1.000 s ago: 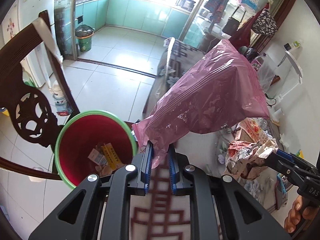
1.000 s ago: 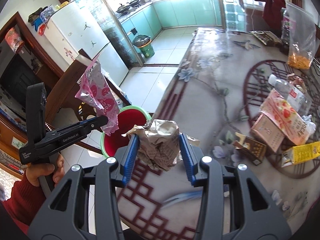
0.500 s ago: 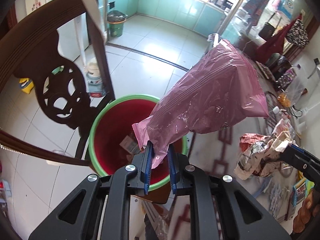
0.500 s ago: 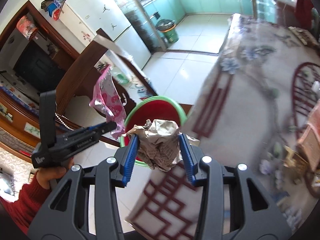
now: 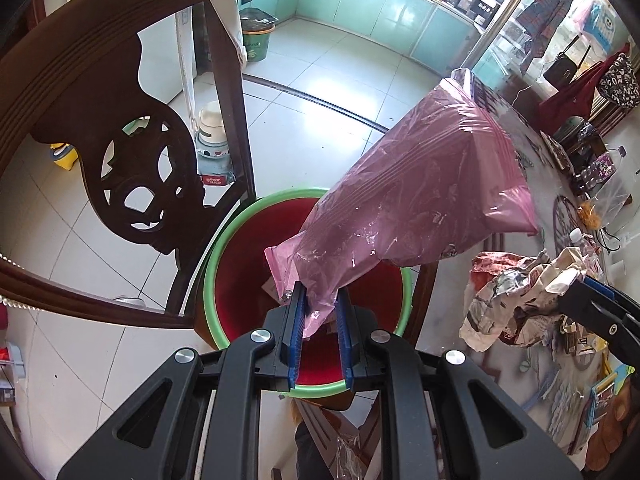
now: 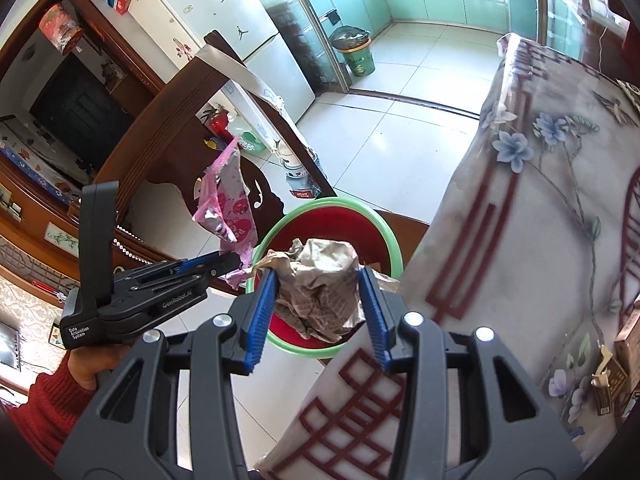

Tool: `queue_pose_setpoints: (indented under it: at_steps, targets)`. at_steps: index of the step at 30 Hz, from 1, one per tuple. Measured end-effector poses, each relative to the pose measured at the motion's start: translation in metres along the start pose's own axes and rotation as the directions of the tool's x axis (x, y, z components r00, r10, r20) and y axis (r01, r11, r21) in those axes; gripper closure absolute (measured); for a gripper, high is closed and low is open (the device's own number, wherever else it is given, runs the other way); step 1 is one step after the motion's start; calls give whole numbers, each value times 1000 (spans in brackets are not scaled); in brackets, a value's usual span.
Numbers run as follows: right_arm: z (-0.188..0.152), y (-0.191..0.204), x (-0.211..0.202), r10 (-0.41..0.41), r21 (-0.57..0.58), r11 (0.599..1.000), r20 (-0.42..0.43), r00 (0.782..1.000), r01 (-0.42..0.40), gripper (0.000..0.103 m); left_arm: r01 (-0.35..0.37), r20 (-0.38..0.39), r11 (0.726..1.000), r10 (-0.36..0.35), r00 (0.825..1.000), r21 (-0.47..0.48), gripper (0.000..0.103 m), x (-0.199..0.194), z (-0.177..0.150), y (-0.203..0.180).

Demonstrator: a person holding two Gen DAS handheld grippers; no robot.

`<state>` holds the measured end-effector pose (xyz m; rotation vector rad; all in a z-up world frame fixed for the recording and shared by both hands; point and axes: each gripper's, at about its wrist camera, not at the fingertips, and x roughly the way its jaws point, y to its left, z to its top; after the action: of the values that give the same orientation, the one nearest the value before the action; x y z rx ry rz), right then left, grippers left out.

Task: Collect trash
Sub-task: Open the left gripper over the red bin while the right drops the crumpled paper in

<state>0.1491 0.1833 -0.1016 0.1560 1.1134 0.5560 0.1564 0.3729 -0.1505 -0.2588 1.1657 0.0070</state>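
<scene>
The left gripper (image 5: 318, 316) has its blue pads (image 5: 294, 332) closed on the lower corner of a pink plastic bag (image 5: 408, 200), which rises up and to the right from the jaws. Directly beyond and beneath the jaws sits a red bin with a green rim (image 5: 224, 240), some scraps just visible at its bottom beside the left pad. Left of the jaws stands a dark carved wooden chair (image 5: 120, 152). To the right of the jaws, the right gripper (image 5: 580, 284) holds a crumpled wad of printed paper (image 5: 516, 292) over the edge of a patterned table (image 5: 560, 380).
</scene>
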Motion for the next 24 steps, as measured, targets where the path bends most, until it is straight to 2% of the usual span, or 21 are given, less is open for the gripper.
queue_pose_setpoints:
  at_steps: [10, 17, 18, 21, 24]
  targets:
    - [3, 0, 9, 4, 1, 1000, -14, 1000, -4, 61, 11, 2, 1000, -11, 1000, -4, 89, 8, 10, -2]
    - [3, 4, 13, 9, -18, 1000, -16, 1000, -9, 60, -6, -6, 1000, 6, 1000, 5, 89, 10, 12, -2]
    - [4, 4, 13, 11, -17, 1000, -15, 1000, -11, 56, -10, -4, 1000, 10, 1000, 0, 87, 10, 12, -1]
    - [3, 2, 12, 22, 0, 1000, 9, 1000, -22, 48, -13, 1, 1000, 13, 1000, -25, 55, 10, 14, 3]
    - [2, -1, 8, 30, 19, 999, 15, 999, -30, 48, -15, 20, 1000, 15, 1000, -26, 53, 5, 15, 2]
